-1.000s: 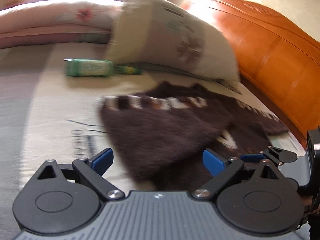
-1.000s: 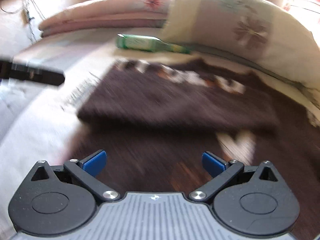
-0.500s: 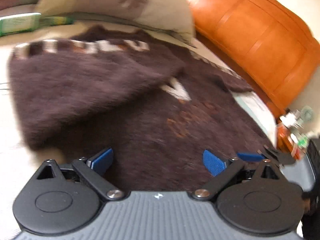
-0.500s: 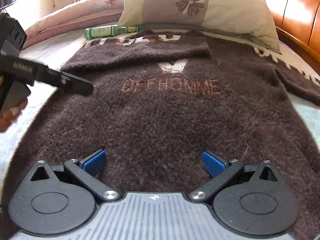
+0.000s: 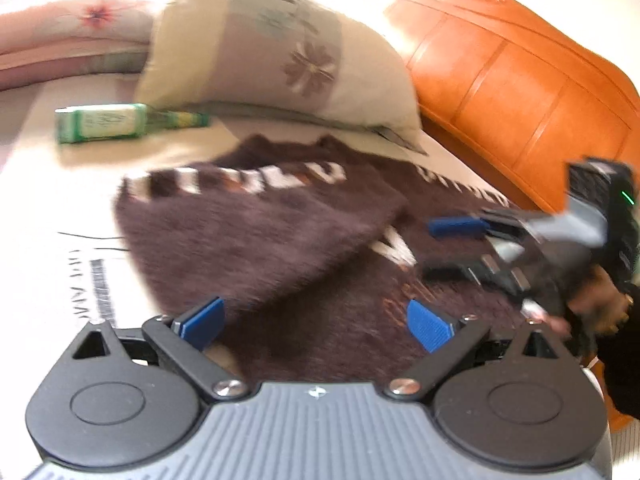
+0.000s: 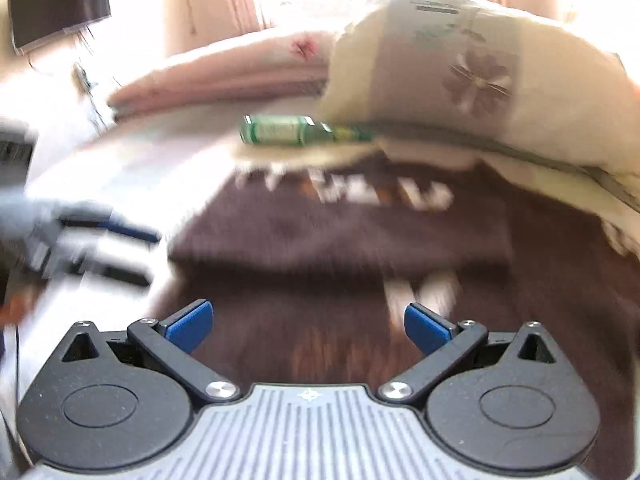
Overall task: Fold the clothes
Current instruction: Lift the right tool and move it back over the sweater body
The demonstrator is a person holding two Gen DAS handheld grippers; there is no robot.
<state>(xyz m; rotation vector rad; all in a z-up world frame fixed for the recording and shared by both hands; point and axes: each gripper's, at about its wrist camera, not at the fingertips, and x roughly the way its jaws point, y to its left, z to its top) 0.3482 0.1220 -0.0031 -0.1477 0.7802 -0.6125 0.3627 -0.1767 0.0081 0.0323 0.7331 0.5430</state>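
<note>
Fuzzy dark-brown knitted sweater (image 5: 280,240) lay half-folded on the bed: one sleeve crossed the chest toward 3 o'clock, the rest stayed spread. Left gripper (image 5: 316,322) and right gripper (image 6: 308,326) both gaped, holding nothing.

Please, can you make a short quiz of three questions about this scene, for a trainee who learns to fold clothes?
1. True or false: the left hand-held gripper is shut on the brown sweater.
2. What lies beside the pillow? A) a green bottle B) a red cup C) a book
3. Fill in: one sleeve is folded ____ the sweater's body.

Key:
1. False; both the left and the right hand-held gripper are open and hold nothing.
2. A
3. over
</note>
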